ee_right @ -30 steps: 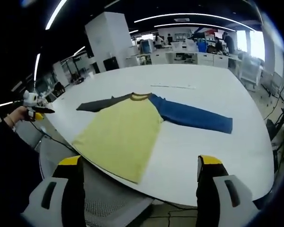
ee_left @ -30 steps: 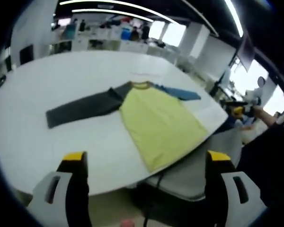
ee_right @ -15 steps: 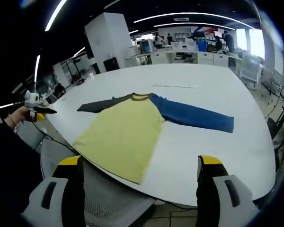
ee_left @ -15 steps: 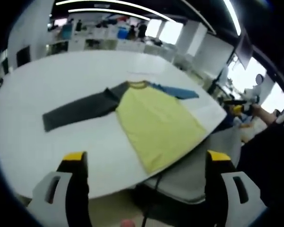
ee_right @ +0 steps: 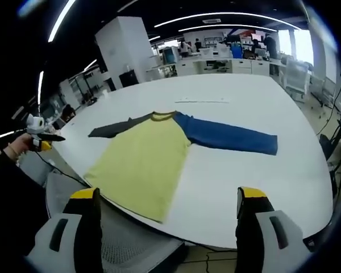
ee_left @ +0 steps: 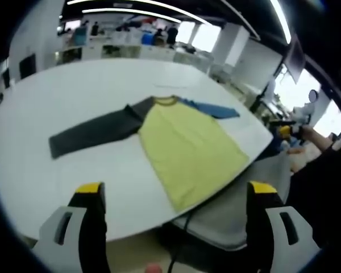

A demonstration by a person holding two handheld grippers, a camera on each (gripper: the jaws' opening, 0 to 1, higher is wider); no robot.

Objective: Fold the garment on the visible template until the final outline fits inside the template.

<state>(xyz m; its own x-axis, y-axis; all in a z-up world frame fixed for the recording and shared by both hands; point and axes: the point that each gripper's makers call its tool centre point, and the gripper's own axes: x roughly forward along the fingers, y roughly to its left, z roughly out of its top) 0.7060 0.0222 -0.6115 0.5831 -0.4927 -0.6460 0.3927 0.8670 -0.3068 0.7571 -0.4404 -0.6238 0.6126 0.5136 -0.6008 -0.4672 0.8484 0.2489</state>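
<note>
Raglan shirt point(ee_right: 145, 162) lies flat and unfolded on the white desk point(ee_right: 261, 176), yellow body toward the near edge, blue sleeve point(ee_right: 227, 136) and dark grey sleeve point(ee_left: 91, 132) spread wide; left hand-held gripper point(ee_left: 173, 196) and right hand-held gripper point(ee_right: 167, 199) hover short of the desk, jaws apart, empty; folding appears not yet begun; next move likely calls for reaching in to grasp a sleeve.

Open-plan office: ceiling light strips point(ee_right: 216, 16), white pillar point(ee_right: 122, 48), desks point(ee_right: 227, 63).

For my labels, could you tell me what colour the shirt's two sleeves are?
One sleeve blue, the other dark grey; clearest in right gripper view.
</note>
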